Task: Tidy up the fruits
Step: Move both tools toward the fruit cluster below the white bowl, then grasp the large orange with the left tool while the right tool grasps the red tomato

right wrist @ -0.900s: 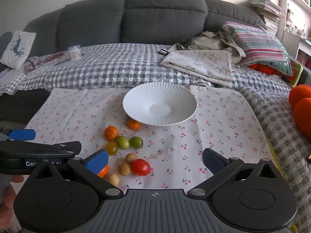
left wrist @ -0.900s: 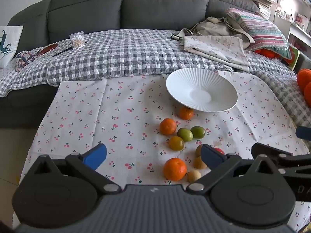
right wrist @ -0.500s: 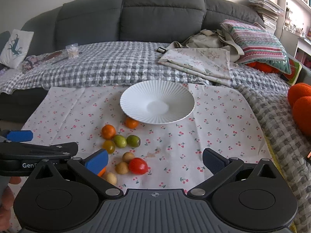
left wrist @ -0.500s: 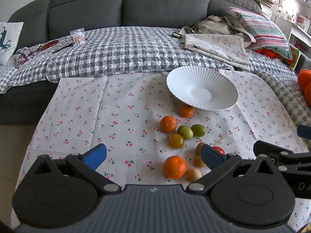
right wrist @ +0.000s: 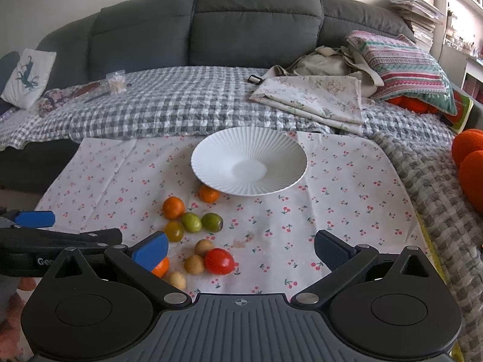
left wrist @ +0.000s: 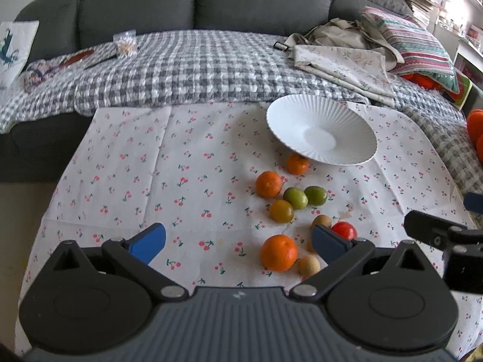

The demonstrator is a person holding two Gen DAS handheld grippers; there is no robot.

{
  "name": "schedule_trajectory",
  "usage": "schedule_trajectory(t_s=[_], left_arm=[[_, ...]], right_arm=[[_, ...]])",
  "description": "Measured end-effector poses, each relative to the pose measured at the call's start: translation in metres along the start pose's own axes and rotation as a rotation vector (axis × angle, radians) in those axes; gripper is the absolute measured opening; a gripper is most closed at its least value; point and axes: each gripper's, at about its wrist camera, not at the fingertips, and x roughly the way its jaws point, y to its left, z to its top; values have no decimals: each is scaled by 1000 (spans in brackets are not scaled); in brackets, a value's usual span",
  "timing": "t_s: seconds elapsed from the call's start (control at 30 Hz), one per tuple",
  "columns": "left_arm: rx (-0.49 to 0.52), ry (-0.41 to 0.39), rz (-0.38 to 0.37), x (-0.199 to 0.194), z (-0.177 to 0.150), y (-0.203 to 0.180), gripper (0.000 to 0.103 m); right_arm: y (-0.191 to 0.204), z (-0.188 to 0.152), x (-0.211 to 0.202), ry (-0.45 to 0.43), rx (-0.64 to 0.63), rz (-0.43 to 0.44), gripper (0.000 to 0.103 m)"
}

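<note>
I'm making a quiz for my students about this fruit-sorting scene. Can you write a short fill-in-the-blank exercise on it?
1. The white plate holds ____ fruit.
2. The only red fruit lies on the ____-print cloth.
3. Both the left tongs and the right tongs stand wide ____.
4. The number of green fruits lying side by side is ____.

Missing words: no; cherry; open; two

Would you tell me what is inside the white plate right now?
The white plate holds nothing: its ribbed inside is bare. All the fruit lies on the cloth; one small orange sits partly tucked under the near rim.
</note>
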Motion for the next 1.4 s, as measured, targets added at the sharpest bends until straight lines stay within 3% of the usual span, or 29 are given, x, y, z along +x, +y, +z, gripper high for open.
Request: schedule_trajectory(t_s=[0.27, 0.43, 0.63, 0.77, 0.87, 1.0, 1.23, 1.4], left_arm=[[2, 29, 15, 17, 1, 6, 99], [1, 49, -13, 29, 6, 7, 92], [27, 91, -58, 48, 7, 5, 78], [61, 131, -124, 58, 2, -3, 74], [83, 153, -160, 64, -1, -10, 73], [102, 187, -173, 74, -2, -15, 64], [130, 207, -185, 87, -5, -20, 45], [156, 212, -190, 90, -8, -23, 41]], right_arm=[[-19, 6, 20, 68, 79, 50, 103], [-38, 10, 41, 139, 142, 74, 103], [-55, 18, 64, 155, 162, 78, 102], [-57, 24, 81, 197, 186, 148, 101], [-52, 20, 96, 255, 159, 167, 96], [-44, 12, 115, 317, 147, 192, 87], [-32, 2, 128, 354, 146, 240, 78], [-29, 0, 132, 372, 143, 254, 65]])
